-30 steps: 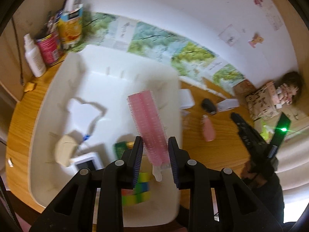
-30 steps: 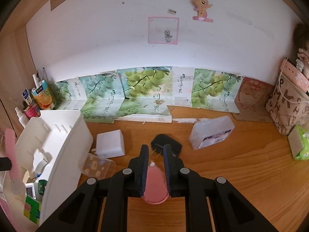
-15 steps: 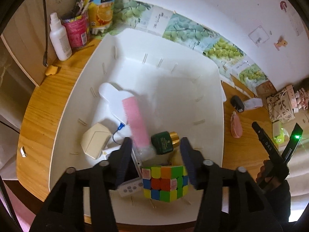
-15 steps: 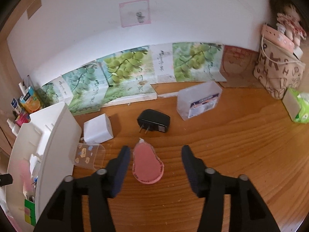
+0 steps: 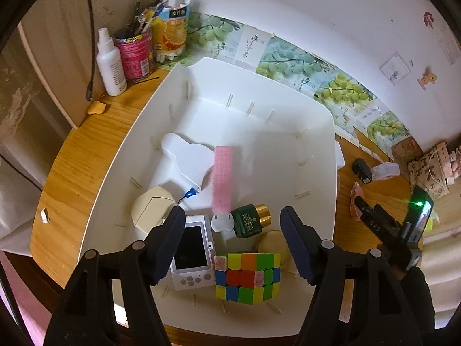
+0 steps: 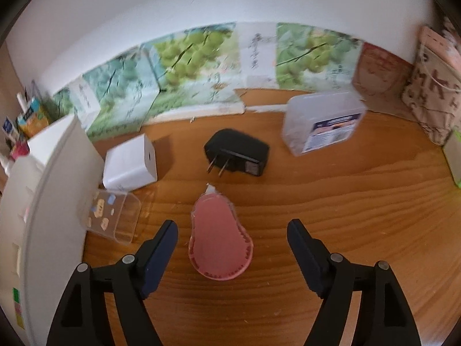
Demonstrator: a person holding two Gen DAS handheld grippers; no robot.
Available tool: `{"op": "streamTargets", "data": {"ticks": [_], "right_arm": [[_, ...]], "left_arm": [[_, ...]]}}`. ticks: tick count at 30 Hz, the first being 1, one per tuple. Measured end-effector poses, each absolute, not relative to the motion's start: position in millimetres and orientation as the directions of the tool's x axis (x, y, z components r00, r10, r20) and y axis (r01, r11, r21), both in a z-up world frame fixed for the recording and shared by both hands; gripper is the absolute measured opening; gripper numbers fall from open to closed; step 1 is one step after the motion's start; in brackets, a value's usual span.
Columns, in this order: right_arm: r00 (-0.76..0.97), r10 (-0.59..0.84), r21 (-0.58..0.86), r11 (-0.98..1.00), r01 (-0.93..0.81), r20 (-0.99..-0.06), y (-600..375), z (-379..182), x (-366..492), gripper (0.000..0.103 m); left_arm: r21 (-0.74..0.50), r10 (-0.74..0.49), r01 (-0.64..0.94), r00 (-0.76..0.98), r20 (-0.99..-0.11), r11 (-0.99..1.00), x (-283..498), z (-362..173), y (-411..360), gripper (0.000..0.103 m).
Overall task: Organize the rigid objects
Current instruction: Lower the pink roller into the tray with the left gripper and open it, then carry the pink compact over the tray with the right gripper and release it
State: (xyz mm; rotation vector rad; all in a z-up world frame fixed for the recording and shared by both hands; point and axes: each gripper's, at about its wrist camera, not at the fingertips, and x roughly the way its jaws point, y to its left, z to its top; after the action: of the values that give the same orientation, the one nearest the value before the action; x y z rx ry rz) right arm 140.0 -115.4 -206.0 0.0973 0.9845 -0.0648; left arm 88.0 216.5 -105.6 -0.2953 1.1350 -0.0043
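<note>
A: What is the surface like?

B: A wooden desk (image 6: pixel 331 216) with orange-brown grain, set against a white wall (image 6: pixel 115 14). Printed cardboard sheets with green grapes (image 6: pixel 190 57) lean along the wall's foot.

A: And the left claw (image 5: pixel 232 242)?

B: Its jaws have just been opening and stand apart, holding nothing, above the large white plastic bin (image 5: pixel 317 132). The pink ribbed hair roller (image 5: pixel 222 181) lies loose on the bin floor, its white tip beside a dark green bottle with a gold cap (image 5: pixel 250 220). A multicoloured puzzle cube (image 5: pixel 247 278) and a small white handheld screen device (image 5: pixel 192 252) lie nearer the camera.

A: The right claw (image 6: pixel 232 245)?

B: Also just opened and empty. The pink pear-shaped comb in clear packaging (image 6: pixel 217 240) lies flat on the desk between the jaws, touching neither. Behind it lie a black plug adapter (image 6: pixel 239 155), a white square charger block (image 6: pixel 131 163) and a clear plastic box with a blue label (image 6: pixel 322 122).

A: The left corner?

B: A white spray bottle (image 5: pixel 111 62), a pink tin of pens (image 5: pixel 134 54) and an orange juice carton (image 5: pixel 170 36).
</note>
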Motion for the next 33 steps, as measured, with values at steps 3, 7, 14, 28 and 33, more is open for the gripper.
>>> {"op": "streamTargets", "data": {"ticks": [3, 7, 14, 28, 33], "right_arm": [[0.537, -0.044, -0.009, 0.998, 0.067, -0.842, -109.3, -214.1, 147.2, 0.079], [0.509, -0.034, -0.018, 0.999, 0.036, -0.860, -107.7, -223.8, 152.8, 0.076], [0.506, 0.008, -0.012, 0.999, -0.036, -0.863, -102.1, -222.2, 154.2, 0.050], [0.519, 0.101, 0.081, 0.995, -0.062, -0.849, -104.2, -195.6, 138.7, 0.048], [0.558, 0.145, 0.116, 0.989, -0.087, -0.817, -89.6, -163.5, 124.0, 0.048]], "left_arm": [[-0.230, -0.139, -0.162, 0.436, -0.889, 0.960, 85.6, -103.1, 215.3, 0.072], [-0.222, -0.123, -0.174, 0.451, -0.884, 0.959, 81.5, -99.4, 210.6, 0.072], [-0.218, -0.118, -0.174, 0.456, -0.882, 0.960, 78.7, -97.0, 200.6, 0.072], [-0.235, -0.157, -0.102, 0.490, -0.857, 0.967, 75.3, -85.0, 184.5, 0.072], [-0.235, -0.164, -0.076, 0.511, -0.843, 0.969, 69.4, -79.7, 194.1, 0.072]]}}
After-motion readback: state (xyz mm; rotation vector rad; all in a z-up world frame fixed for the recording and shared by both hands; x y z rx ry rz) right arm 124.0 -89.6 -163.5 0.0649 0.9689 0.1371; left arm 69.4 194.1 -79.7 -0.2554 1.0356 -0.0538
